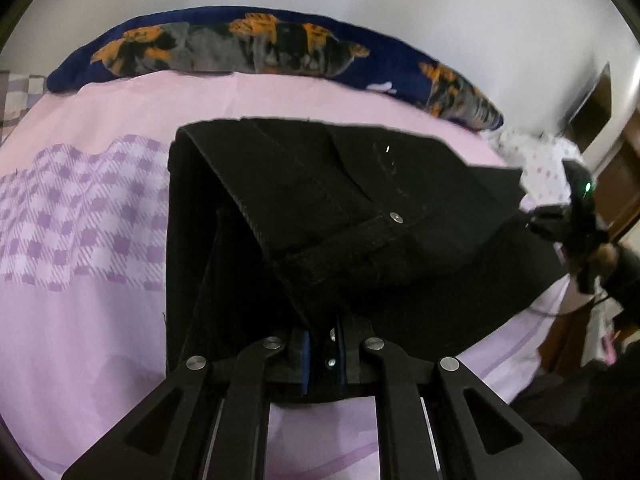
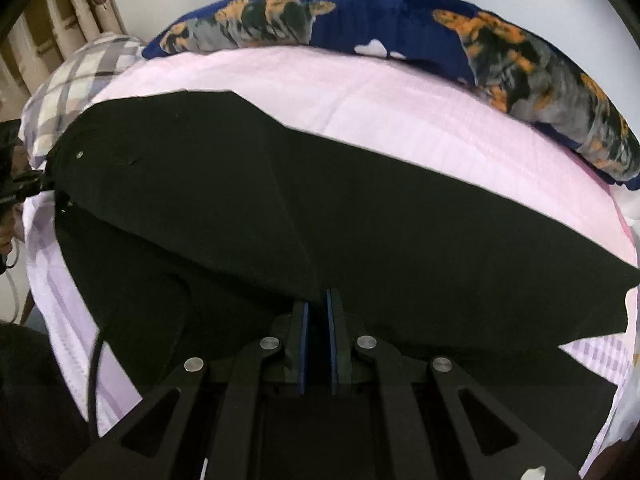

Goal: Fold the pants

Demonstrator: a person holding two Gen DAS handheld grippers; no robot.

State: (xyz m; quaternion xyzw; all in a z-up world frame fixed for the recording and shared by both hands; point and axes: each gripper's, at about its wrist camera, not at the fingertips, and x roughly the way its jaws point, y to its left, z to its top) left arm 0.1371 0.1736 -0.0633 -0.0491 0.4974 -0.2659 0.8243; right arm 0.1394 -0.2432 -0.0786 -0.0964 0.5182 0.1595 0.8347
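Pants [image 1: 320, 208] hang stretched between both tongs above the pink bed sheet [image 1: 100, 320]. Left gripper [image 1: 322, 354] pinches the waistband end, right gripper [image 2: 317, 340] pinches the leg part; long axis runs from one to the other.

The left gripper [image 1: 322, 354] is a matte black plastic two-finger tool: angular linkage arms with elongated triangular cut-outs, joined by round silver pivot pins, ending in narrow fingers faced with thin blue pads [image 1: 306, 364]. The right gripper [image 2: 318, 346] is built the same way, with blue-lined fingers [image 2: 304, 344] and silver pins. A thin black cable [image 2: 94, 376] curves beside its left arm.
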